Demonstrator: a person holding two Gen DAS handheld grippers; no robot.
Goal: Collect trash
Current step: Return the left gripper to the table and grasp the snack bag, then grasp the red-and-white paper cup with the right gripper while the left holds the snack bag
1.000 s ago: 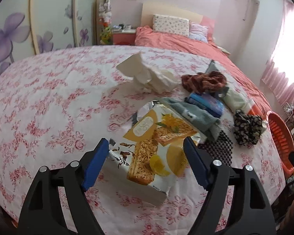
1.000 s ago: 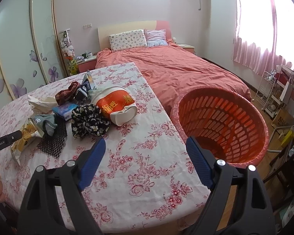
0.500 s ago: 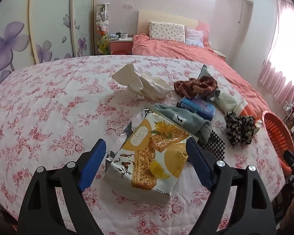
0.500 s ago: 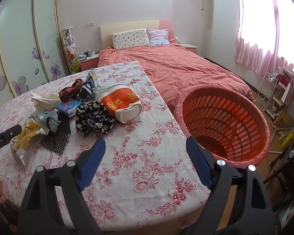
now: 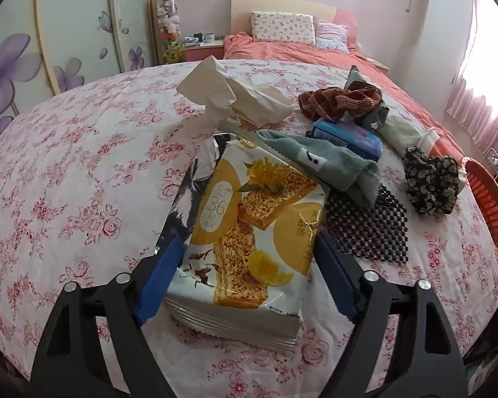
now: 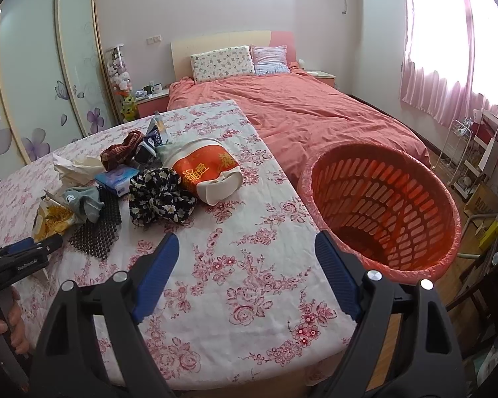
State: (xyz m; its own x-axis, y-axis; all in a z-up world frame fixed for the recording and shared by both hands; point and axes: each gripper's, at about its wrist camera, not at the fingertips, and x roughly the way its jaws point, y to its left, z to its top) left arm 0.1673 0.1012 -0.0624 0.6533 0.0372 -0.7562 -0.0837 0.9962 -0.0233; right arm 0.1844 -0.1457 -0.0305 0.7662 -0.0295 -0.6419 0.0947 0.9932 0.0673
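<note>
My left hand-held gripper [image 5: 245, 275] is closing around the snack bag [image 5: 249, 232] at lower centre; my right hand-held gripper [image 6: 245, 275] gapes wide over the desk [image 6: 249, 248].

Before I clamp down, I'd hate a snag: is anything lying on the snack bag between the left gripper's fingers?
Yes. A grey sock overlaps the far end of the snack bag; the left gripper's closing jaws flank its bare near end.

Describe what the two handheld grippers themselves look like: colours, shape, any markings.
Both look alike: the left gripper and right gripper each have two black plastic arms with triangular cut-outs, silver round bolt heads, and blue pads on the fingers. In the right wrist view, the left gripper's side carries small white lettering, too small to read with certainty. No cables or sleeves show.
</note>
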